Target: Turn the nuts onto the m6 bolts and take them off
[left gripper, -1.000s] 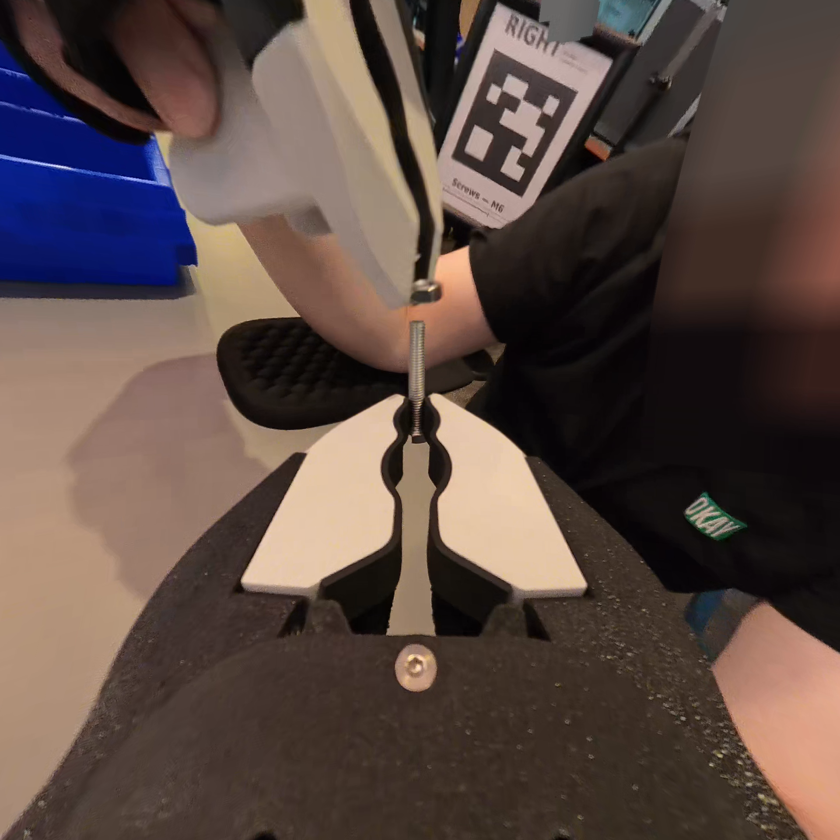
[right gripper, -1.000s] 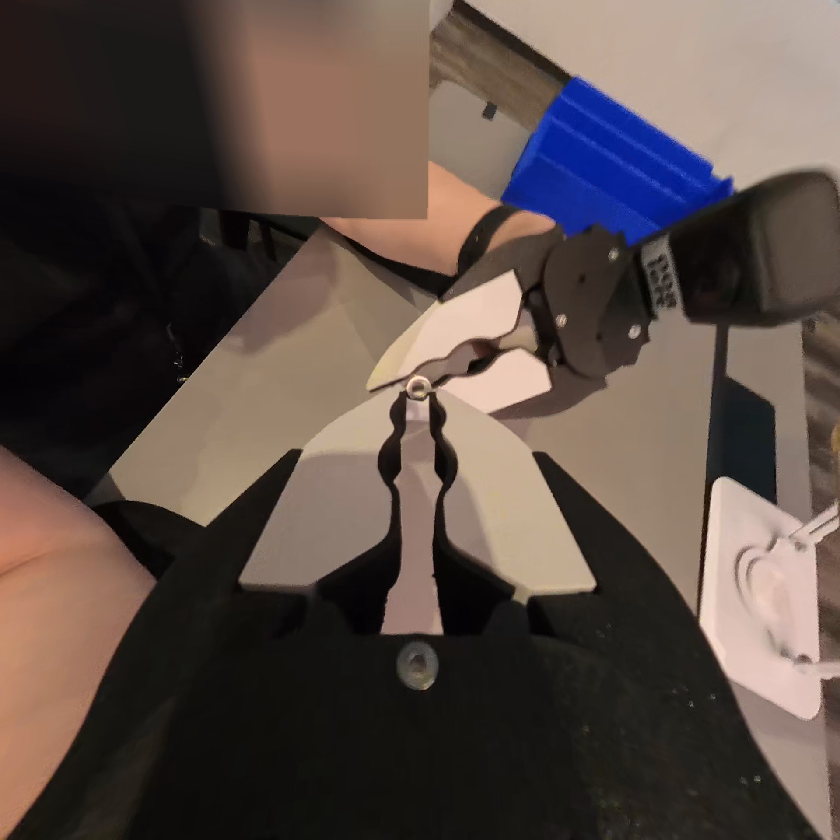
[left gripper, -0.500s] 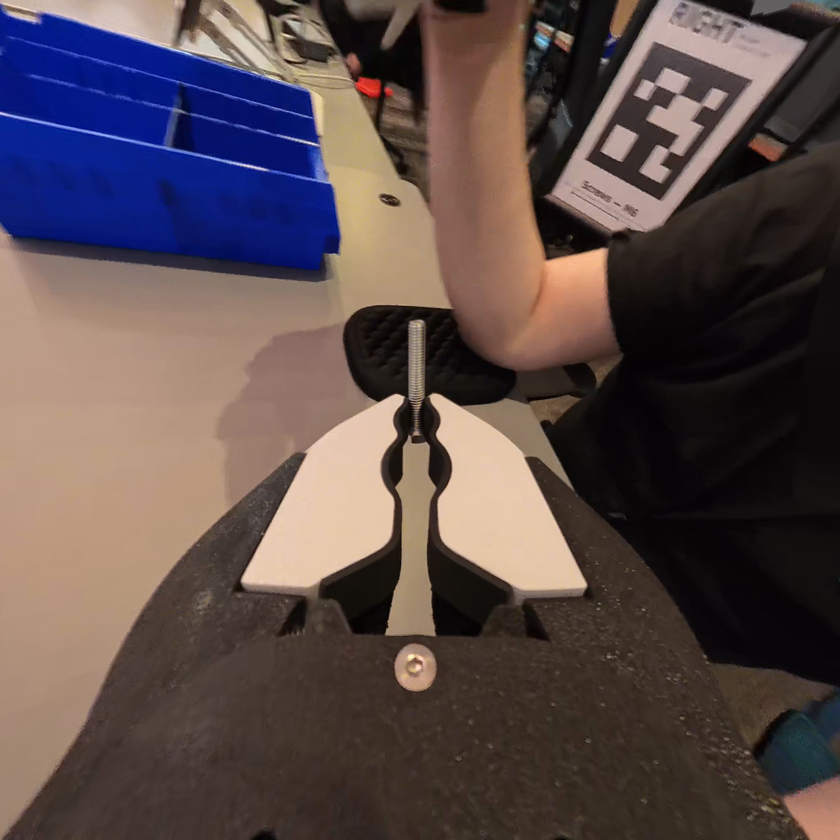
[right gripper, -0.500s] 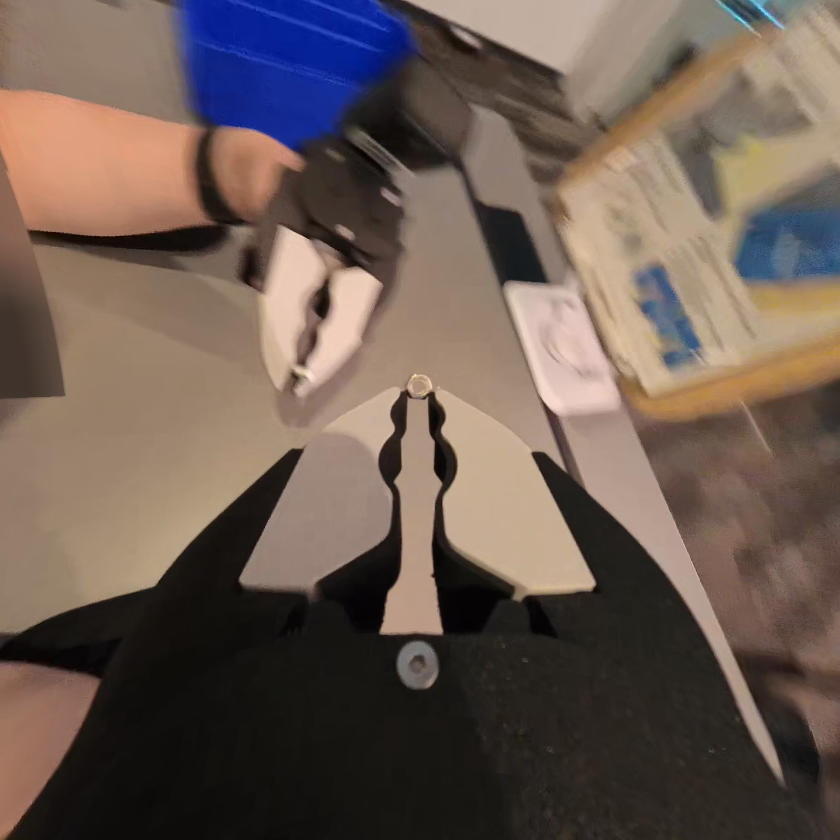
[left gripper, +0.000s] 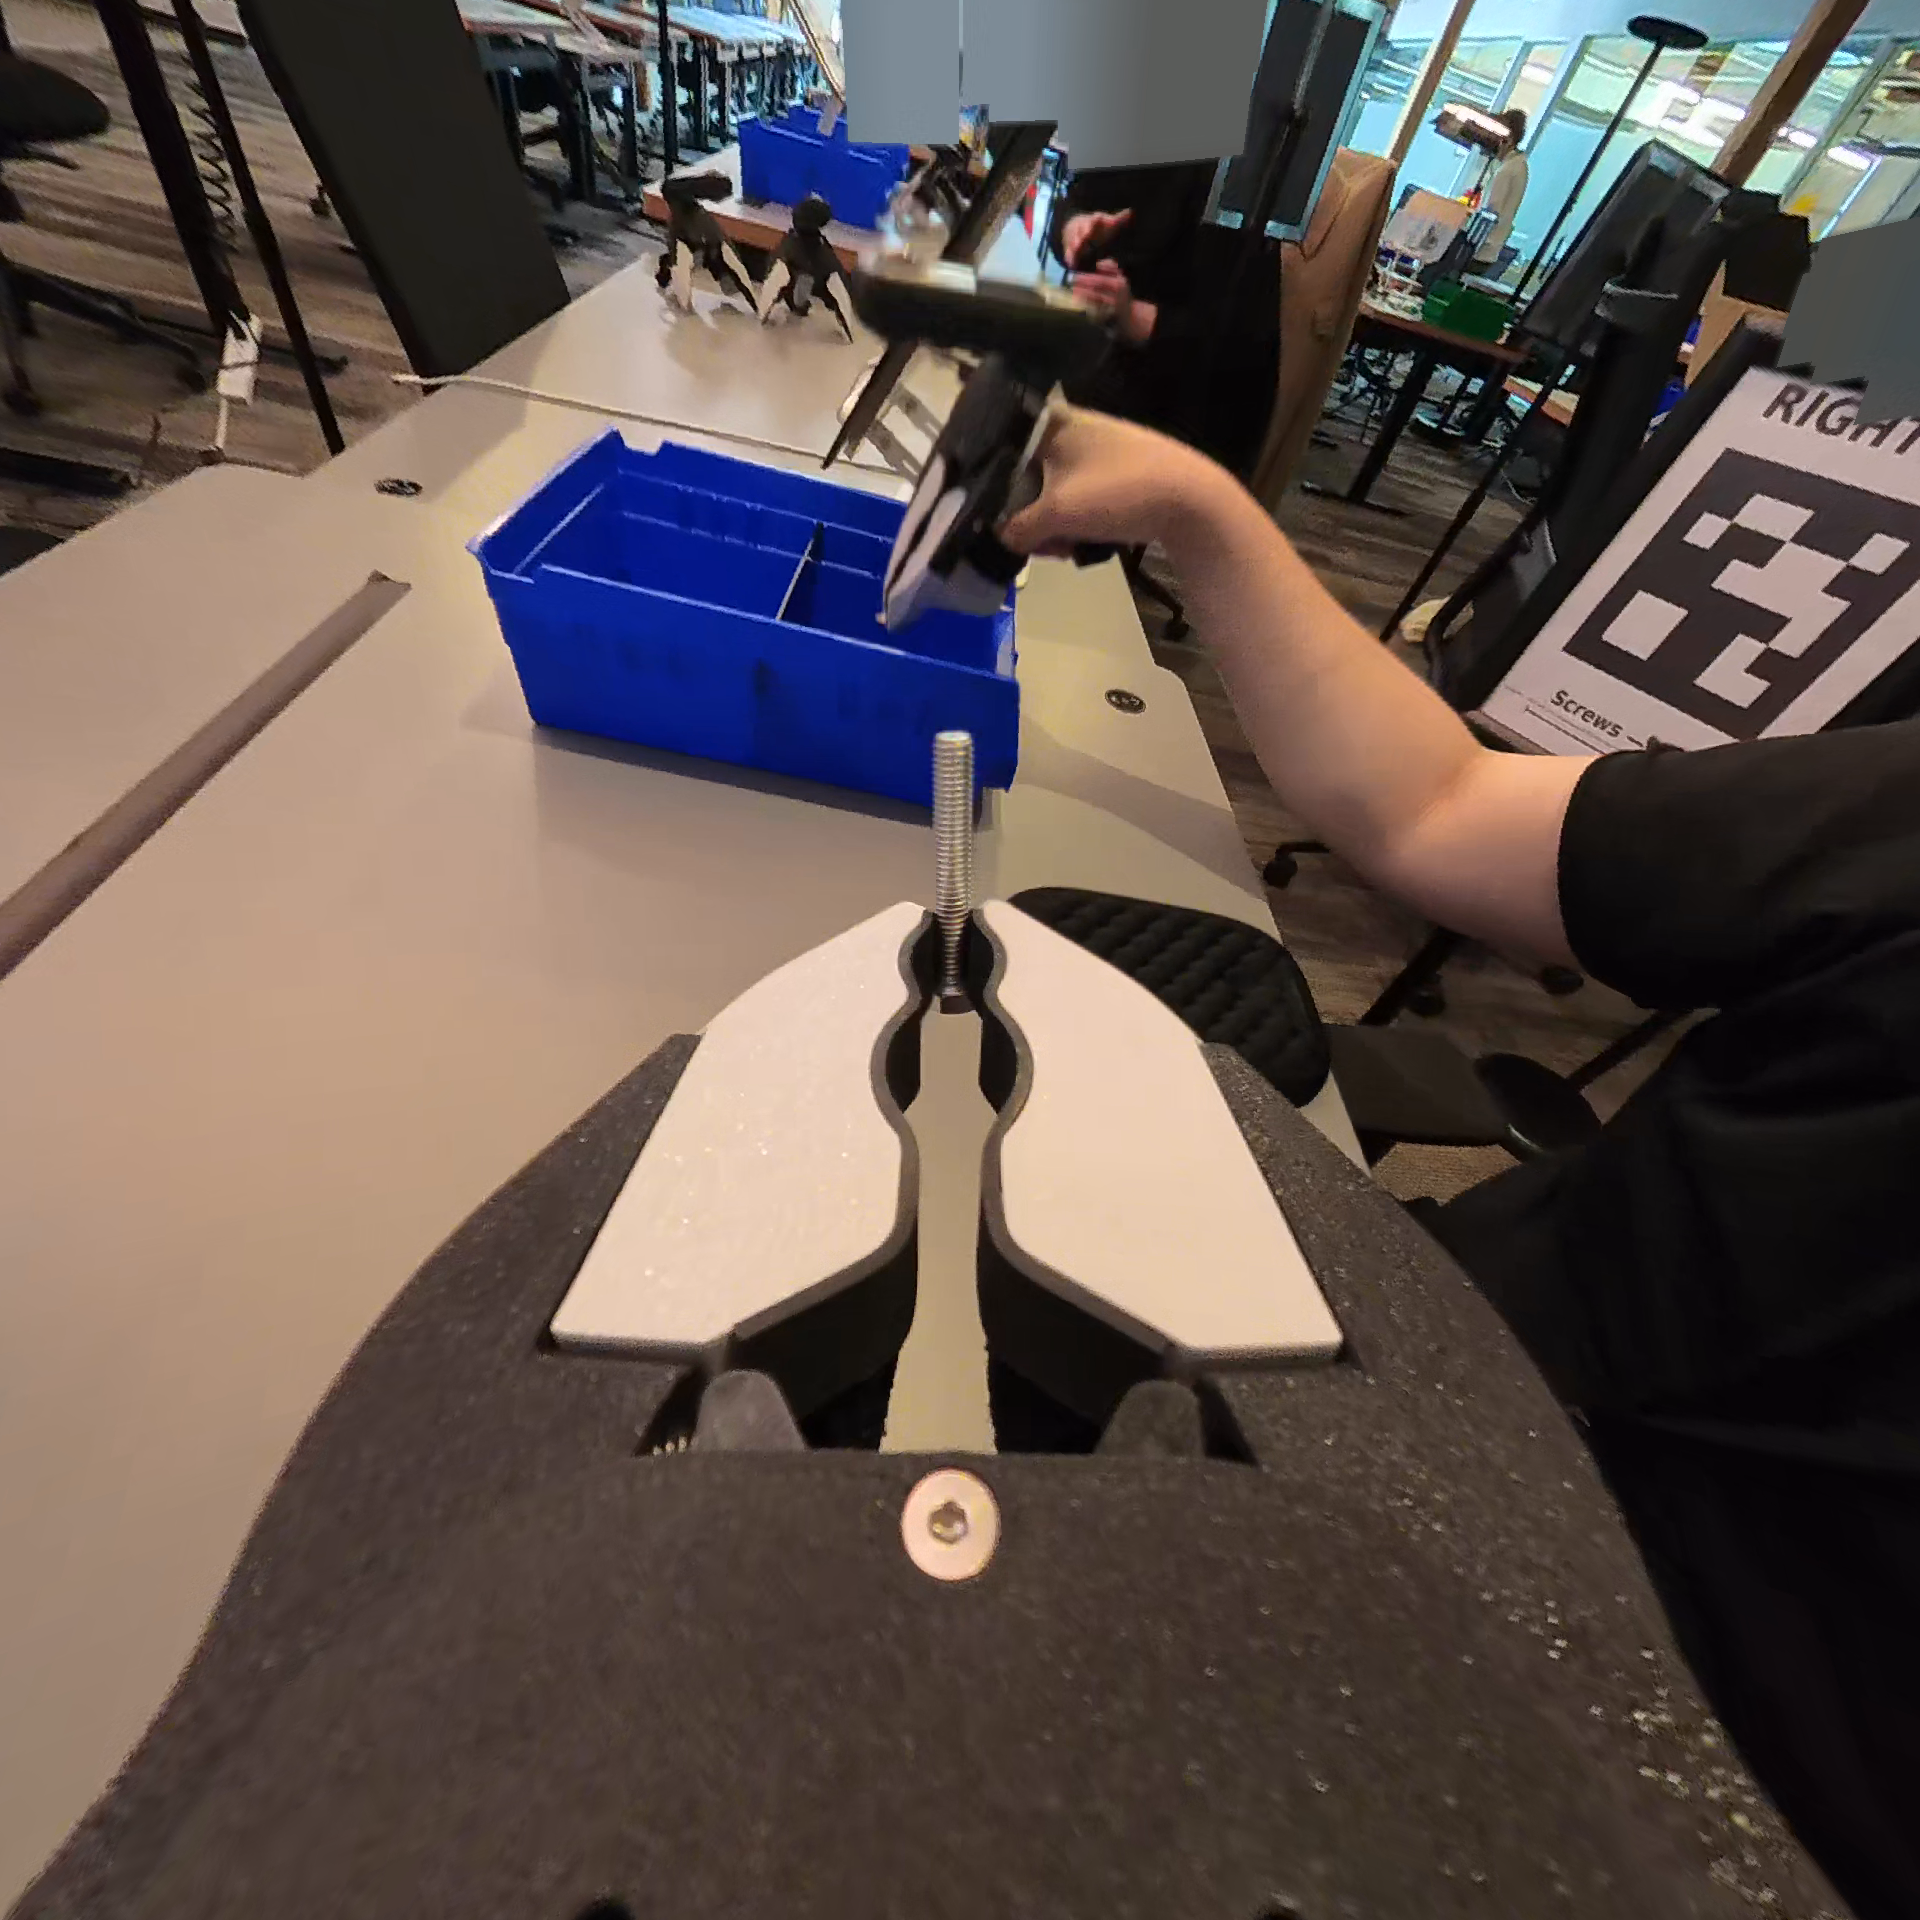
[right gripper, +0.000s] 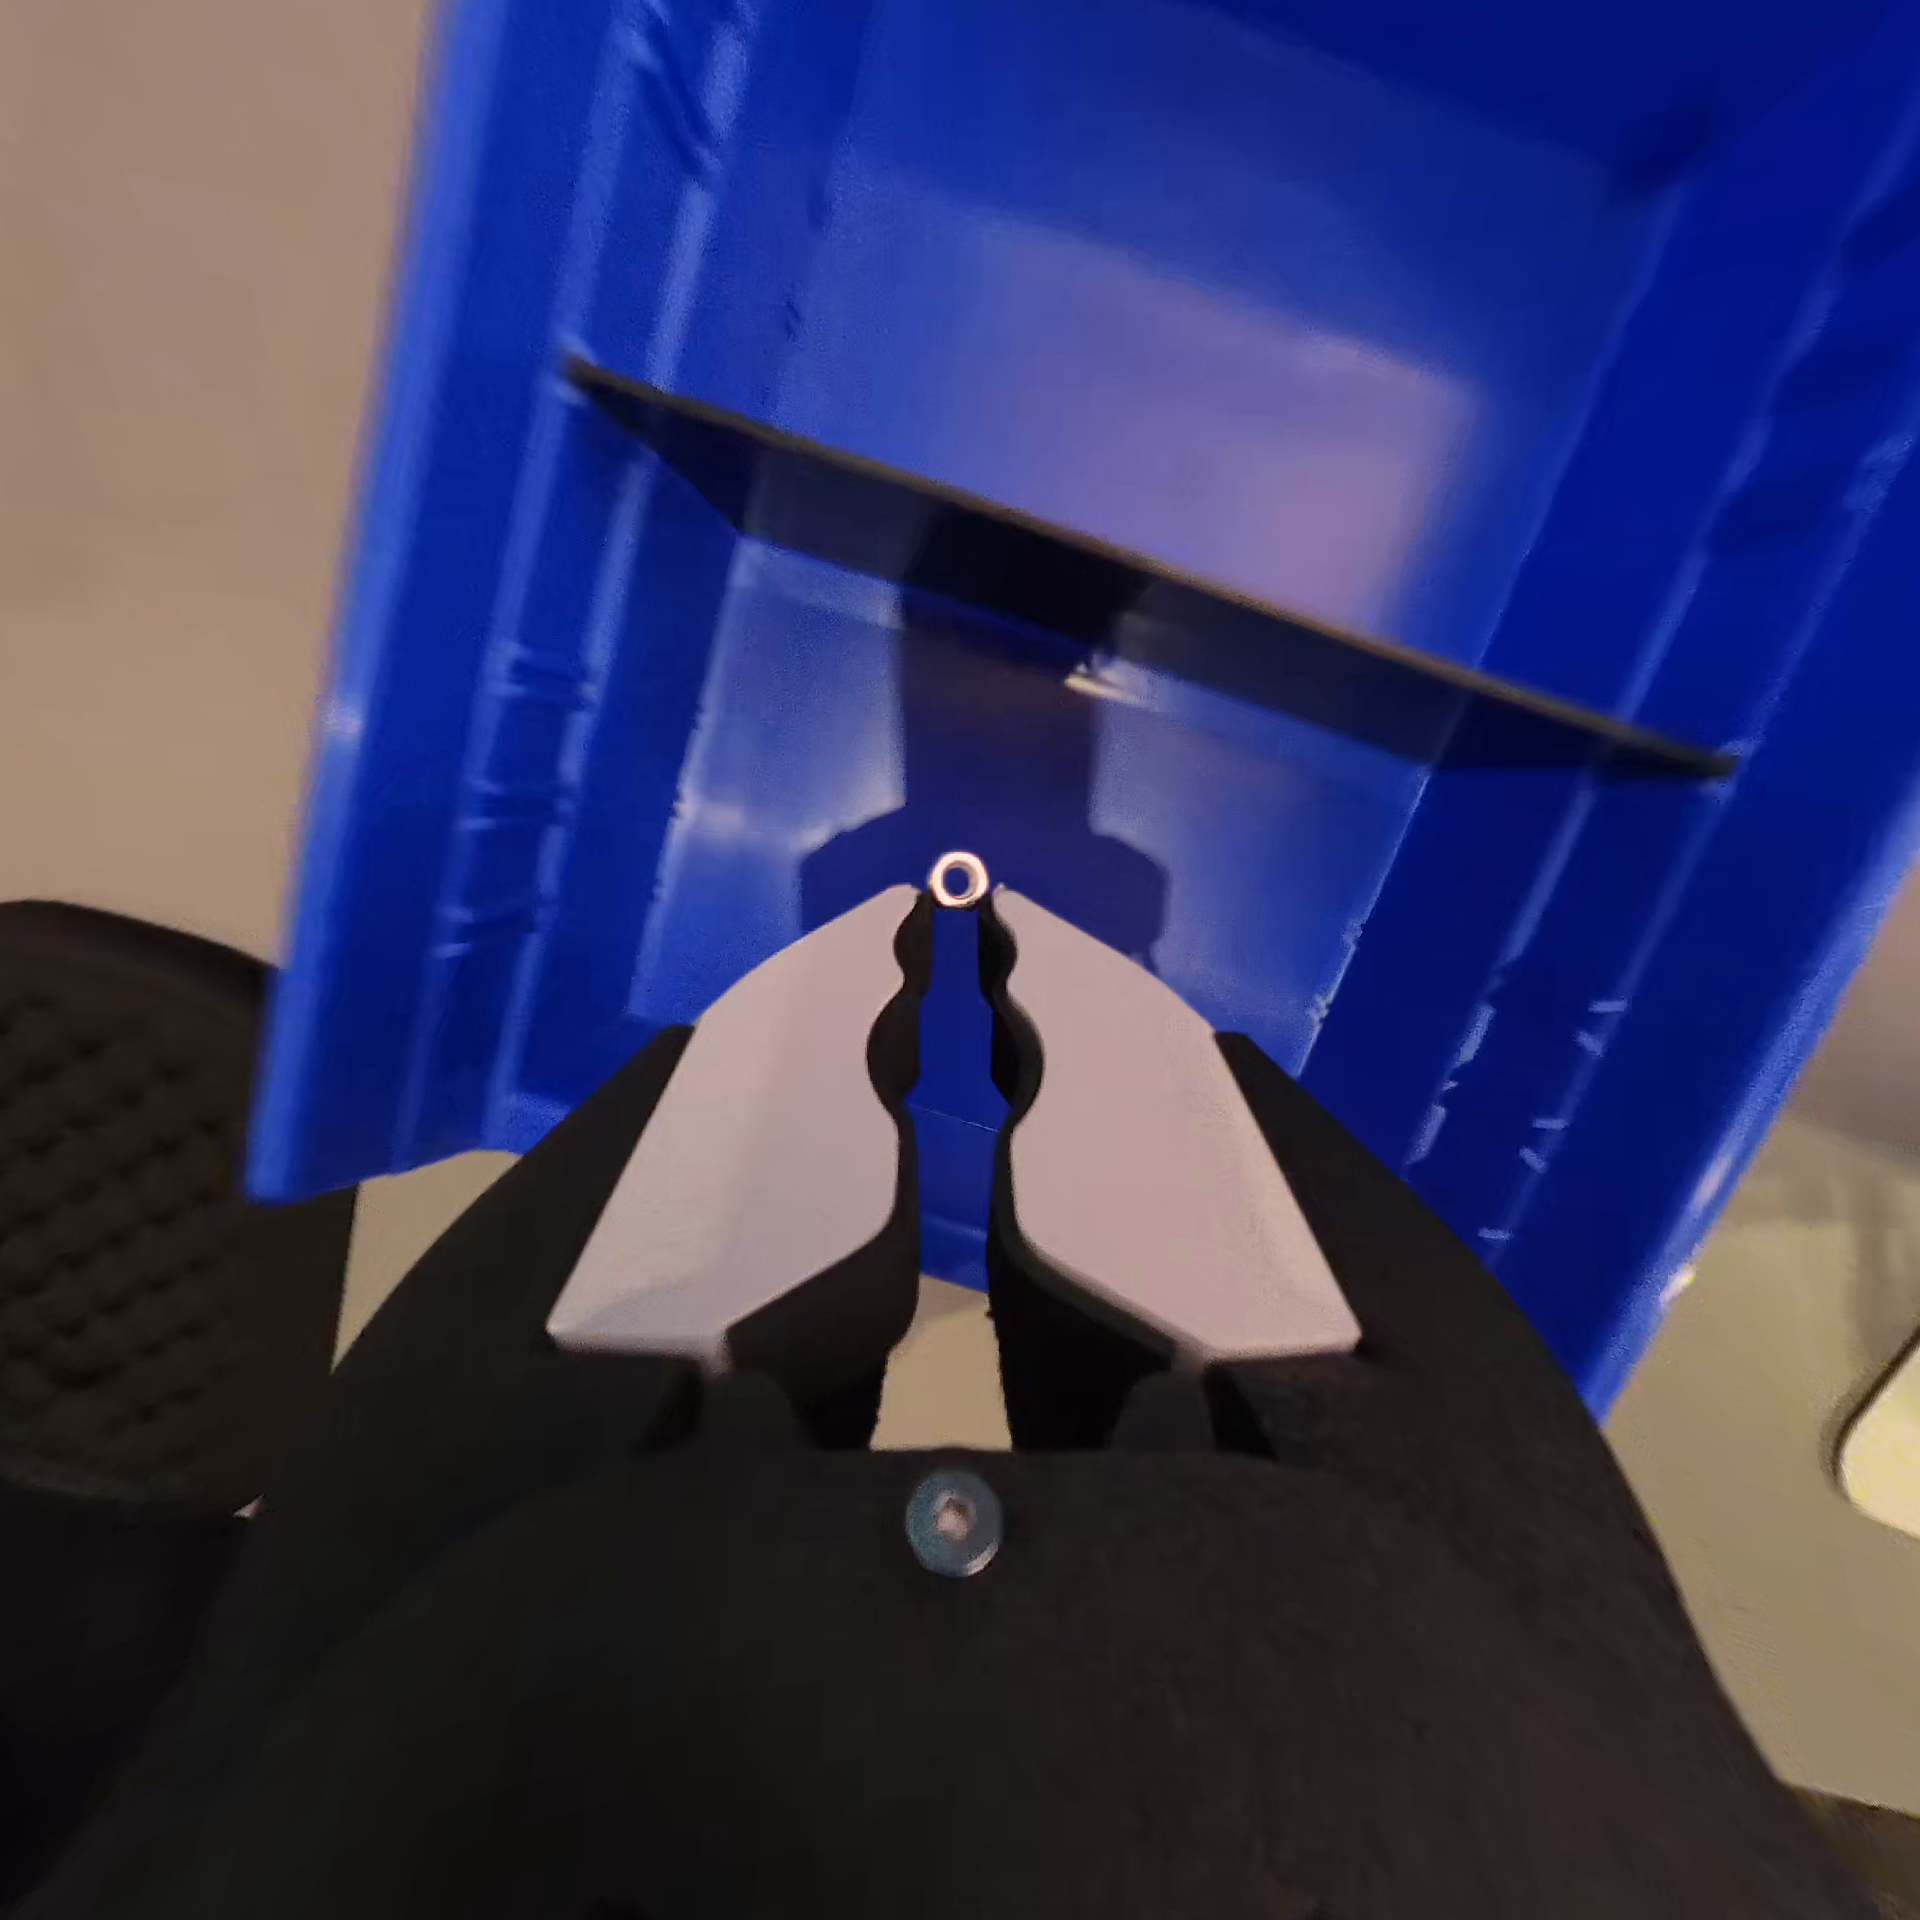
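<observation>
the right wrist view is smeared by motion, so the walls and floor of the blue bin [right gripper: 1039,436] read only as soft streaks, and its far end is cut off by the top of the frame. the right gripper [right gripper: 958,896] hangs over the near compartment, on the near side of the dark divider [right gripper: 1143,603], with its jaws clamped on a small silver nut [right gripper: 957,879] held at the very tips; the floor below the nut shows only the gripper's shadow, and whether anything lies in the far compartment is too blurred to tell. a black textured pad [right gripper: 114,1195] is cut off at the left edge, and a pale object at the lower right edge is too cropped to name. in the left wrist view the left gripper [left gripper: 953,914] has its jaws clamped on the lower end of the bolt [left gripper: 952,831], which stands upright with its threaded shank bare above the tips; its head is tucked in the notch between the jaws and hard to make out. the right gripper [left gripper: 914,603] appears there too, blurred, above the right end of the blue bin [left gripper: 727,665], well apart from the bolt. the grey table [left gripper: 312,935] lies open to the left of the bolt and between the bolt and the bin; its right edge runs close beside the left gripper, where the black textured pad [left gripper: 1174,977] overhangs. a board with a black-and-white marker [left gripper: 1745,582] is cut off at the right.
</observation>
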Demonstrator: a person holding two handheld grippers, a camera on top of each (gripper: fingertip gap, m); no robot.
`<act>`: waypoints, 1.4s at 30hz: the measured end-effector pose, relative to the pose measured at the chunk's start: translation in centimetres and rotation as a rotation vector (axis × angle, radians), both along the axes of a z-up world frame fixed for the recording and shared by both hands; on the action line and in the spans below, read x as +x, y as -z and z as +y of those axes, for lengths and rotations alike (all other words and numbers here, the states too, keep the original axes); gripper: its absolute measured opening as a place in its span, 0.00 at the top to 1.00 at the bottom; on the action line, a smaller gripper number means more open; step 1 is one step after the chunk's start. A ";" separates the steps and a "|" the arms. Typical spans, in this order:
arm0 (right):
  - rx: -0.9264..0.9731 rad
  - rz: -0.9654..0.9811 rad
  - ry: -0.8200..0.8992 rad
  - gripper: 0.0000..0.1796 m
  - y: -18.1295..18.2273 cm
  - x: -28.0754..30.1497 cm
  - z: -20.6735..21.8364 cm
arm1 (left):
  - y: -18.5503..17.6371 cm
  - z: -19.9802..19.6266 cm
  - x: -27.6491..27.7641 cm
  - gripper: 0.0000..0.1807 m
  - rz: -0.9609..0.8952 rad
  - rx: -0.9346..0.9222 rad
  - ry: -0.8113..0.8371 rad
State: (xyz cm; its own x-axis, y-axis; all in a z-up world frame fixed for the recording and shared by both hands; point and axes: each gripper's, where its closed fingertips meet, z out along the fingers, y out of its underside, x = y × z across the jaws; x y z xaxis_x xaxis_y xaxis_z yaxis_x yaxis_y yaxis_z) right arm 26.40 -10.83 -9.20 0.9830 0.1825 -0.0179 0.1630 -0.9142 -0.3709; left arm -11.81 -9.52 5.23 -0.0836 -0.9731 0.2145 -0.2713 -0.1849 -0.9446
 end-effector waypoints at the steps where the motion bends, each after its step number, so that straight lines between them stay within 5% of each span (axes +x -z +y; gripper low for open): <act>1: -0.033 -0.008 0.013 0.95 1.2 0.6 -0.2 | -0.3 -0.1 0.0 0.97 -0.008 0.002 -0.003; 20: -0.149 0.000 -0.055 0.89 6.7 1.1 -0.9 | -1.2 -0.7 0.3 0.97 -0.012 0.033 -0.007; 24: -0.059 -0.081 -0.040 0.88 2.8 1.6 -1.3 | -1.8 -0.8 0.3 0.97 -0.030 0.048 -0.009; 27: 0.161 -0.149 -0.062 0.88 -4.9 -0.5 -0.5 | -2.0 -0.7 0.6 0.97 -0.027 0.095 -0.028; 30: 0.492 -0.083 -0.270 0.89 -14.2 -8.6 1.2 | -1.8 -0.8 1.1 0.97 -0.006 0.157 -0.033; 33: 0.663 0.176 -0.725 0.89 -19.9 -21.4 -0.4 | -0.6 -1.2 1.6 0.97 0.052 0.202 -0.020; 37: 0.671 0.193 -1.192 0.89 -20.5 -31.6 -2.7 | 1.1 -1.9 1.9 0.97 0.131 0.244 0.006; 42: 0.571 0.030 -1.378 0.90 -17.6 -35.7 -1.4 | 1.9 -2.3 1.6 0.97 0.154 0.236 0.018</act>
State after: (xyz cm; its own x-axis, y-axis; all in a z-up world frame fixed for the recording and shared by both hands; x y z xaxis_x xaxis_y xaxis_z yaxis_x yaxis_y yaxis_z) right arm -9.31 -12.20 8.41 0.0369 0.9330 0.3580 0.7418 0.2145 -0.6354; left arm -10.17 -11.85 3.32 -0.0856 -0.9963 -0.0068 -0.4163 0.0419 -0.9083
